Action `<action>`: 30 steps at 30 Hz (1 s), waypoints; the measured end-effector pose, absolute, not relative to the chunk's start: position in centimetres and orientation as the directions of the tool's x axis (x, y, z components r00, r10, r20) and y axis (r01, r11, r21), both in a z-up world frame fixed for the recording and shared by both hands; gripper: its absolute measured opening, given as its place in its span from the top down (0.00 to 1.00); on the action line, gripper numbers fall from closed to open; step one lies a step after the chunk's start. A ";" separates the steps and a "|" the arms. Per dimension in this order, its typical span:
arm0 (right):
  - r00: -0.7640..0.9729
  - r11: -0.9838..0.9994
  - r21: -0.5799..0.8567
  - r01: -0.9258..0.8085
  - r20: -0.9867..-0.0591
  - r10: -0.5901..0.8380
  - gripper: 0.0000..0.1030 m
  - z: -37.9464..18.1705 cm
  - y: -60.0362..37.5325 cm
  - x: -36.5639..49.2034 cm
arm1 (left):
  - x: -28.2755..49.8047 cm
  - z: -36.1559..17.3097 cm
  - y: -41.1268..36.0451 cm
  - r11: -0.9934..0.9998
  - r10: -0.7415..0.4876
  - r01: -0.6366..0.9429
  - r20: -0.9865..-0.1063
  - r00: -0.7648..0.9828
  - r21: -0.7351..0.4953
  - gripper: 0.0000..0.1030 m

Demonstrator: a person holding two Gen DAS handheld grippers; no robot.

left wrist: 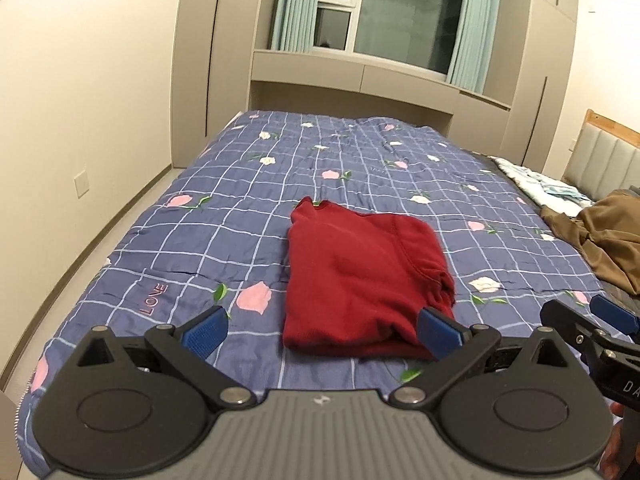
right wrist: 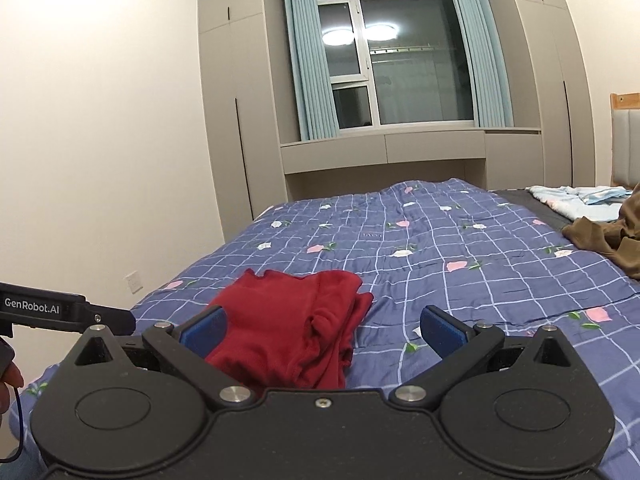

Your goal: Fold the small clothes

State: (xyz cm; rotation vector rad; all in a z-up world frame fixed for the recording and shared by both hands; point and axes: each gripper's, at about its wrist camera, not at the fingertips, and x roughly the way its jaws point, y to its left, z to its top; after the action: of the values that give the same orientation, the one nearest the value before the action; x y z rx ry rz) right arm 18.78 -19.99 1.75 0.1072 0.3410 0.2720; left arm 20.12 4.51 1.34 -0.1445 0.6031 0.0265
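Lying folded on the blue checked floral quilt (left wrist: 200,240), the dark red knit garment (left wrist: 360,280) stretches lengthwise away, nearer the left tongs (left wrist: 320,334); right tongs (right wrist: 322,330) alongside, both wide open, empty.

Bedroom backdrop
Floral checked quilt (left wrist: 200,240) fills the centre; brown garment (left wrist: 600,240) at right edge, window (right wrist: 400,60) up top.

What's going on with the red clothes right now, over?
Left gripper open, holding nothing. Right gripper open, holding nothing. Red garment lies folded on the quilt. Brown clothing off to the right, clear of it.
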 end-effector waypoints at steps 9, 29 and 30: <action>0.914 0.958 0.110 -0.264 -0.290 0.285 0.00 1.3 -19.5 14.5 | 15.6 0.7 4.0 0.991 -0.013 -0.059 -0.536 0.844 -0.117 0.01; 0.937 0.964 0.063 -0.258 -0.227 0.266 0.00 -0.1 -19.5 9.6 | 10.5 -1.7 3.2 0.992 0.024 -0.080 -0.488 0.873 -0.095 0.01; 0.937 0.965 0.059 -0.256 -0.230 0.262 0.00 -0.3 -19.5 9.6 | 10.3 -2.0 3.1 0.992 0.022 -0.078 -0.485 0.874 -0.096 0.01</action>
State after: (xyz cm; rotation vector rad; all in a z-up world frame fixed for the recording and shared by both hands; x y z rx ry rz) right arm 9.56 -19.46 -0.29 0.0279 0.2383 0.2647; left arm 10.26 3.12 -2.02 -0.1139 0.5050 0.0523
